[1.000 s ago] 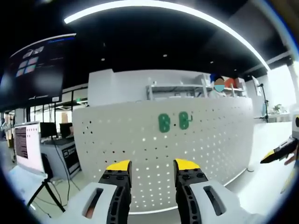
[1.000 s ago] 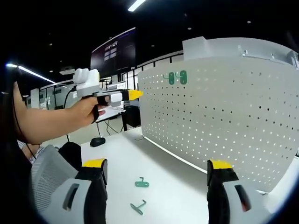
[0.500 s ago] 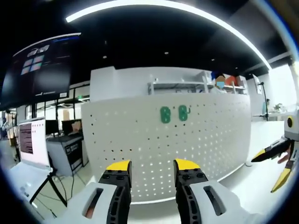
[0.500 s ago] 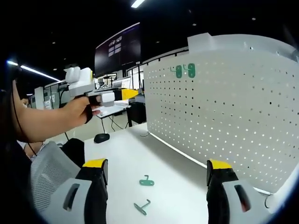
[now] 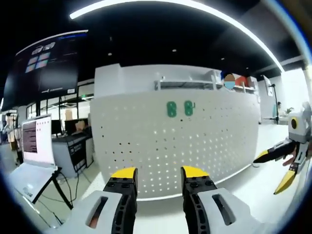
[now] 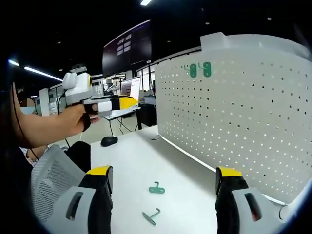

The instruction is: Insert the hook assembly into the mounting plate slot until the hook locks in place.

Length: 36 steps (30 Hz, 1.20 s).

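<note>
The white perforated mounting plate (image 5: 204,136) stands upright on the table, with two green hooks (image 5: 171,109) (image 5: 188,107) hung high on it. My left gripper (image 5: 159,173) points at the plate from a distance, open, nothing between its yellow tips. In the right gripper view the same plate (image 6: 253,112) and its hung hooks (image 6: 200,69) sit to the right. Two loose green hooks (image 6: 156,189) (image 6: 151,216) lie on the white table (image 6: 131,156), between the wide-open jaws of my right gripper (image 6: 165,171). The right gripper (image 5: 274,168) also shows open in the left gripper view.
A person's hand holds the left gripper (image 6: 129,102) in the air at the left of the right gripper view. A black mouse (image 6: 108,141) lies on the table's far end. A grey mesh chair back (image 6: 48,180) is at the lower left. Monitors (image 5: 36,144) stand beyond the plate.
Both views have shifted with the hands. The left gripper has drawn back a little from the plate and sunk lower. The right gripper shows further into the left gripper view. Jaws unchanged.
</note>
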{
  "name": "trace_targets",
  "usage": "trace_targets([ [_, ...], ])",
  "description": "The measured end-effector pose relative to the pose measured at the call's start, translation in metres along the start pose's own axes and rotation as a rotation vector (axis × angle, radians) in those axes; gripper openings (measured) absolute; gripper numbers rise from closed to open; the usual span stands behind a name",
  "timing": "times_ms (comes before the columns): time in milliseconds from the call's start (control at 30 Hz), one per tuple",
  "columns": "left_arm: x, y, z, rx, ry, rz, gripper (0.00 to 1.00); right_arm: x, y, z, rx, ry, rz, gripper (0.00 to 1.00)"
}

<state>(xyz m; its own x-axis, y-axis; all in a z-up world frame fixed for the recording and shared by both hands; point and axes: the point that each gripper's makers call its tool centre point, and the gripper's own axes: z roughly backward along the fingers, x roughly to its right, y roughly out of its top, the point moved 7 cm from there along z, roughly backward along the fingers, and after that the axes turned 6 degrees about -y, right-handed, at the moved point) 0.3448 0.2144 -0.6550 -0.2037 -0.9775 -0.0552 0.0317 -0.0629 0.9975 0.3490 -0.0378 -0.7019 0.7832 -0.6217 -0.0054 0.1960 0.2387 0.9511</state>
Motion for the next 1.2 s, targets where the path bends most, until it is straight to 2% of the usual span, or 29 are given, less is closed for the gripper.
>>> trace_targets([
  [267,0.006,-0.007,0.002,-0.017,-0.019,0.025,0.35,-0.001,0.000,0.001,-0.001,0.001,0.000,0.85],
  [667,0.005,-0.015,0.006,-0.039,-0.030,0.028,0.36,-0.004,-0.002,-0.003,-0.008,0.013,0.003,0.85],
  [733,0.007,-0.016,0.006,-0.045,-0.050,0.024,0.36,-0.003,-0.002,-0.003,-0.008,0.011,0.004,0.85],
  [933,0.017,-0.022,-0.001,-0.076,-0.197,0.003,0.35,-0.002,-0.002,-0.002,-0.009,0.004,0.003,0.85],
  [967,0.017,-0.023,-0.001,-0.077,-0.202,0.002,0.35,-0.002,-0.002,-0.001,-0.009,0.002,0.002,0.85],
  [1033,0.020,-0.025,-0.003,-0.085,-0.259,-0.006,0.34,-0.001,-0.002,-0.001,-0.010,-0.001,0.000,0.85],
  [1067,0.019,-0.026,-0.005,-0.084,-0.255,-0.004,0.34,-0.001,-0.002,0.000,-0.010,-0.003,-0.001,0.85],
  [1167,0.019,-0.031,-0.008,-0.105,-0.307,-0.020,0.34,0.000,-0.003,0.001,-0.011,-0.010,-0.002,0.85],
  [1200,0.020,-0.033,-0.010,-0.119,-0.342,-0.021,0.33,0.000,-0.003,0.002,-0.011,-0.013,-0.003,0.85],
])
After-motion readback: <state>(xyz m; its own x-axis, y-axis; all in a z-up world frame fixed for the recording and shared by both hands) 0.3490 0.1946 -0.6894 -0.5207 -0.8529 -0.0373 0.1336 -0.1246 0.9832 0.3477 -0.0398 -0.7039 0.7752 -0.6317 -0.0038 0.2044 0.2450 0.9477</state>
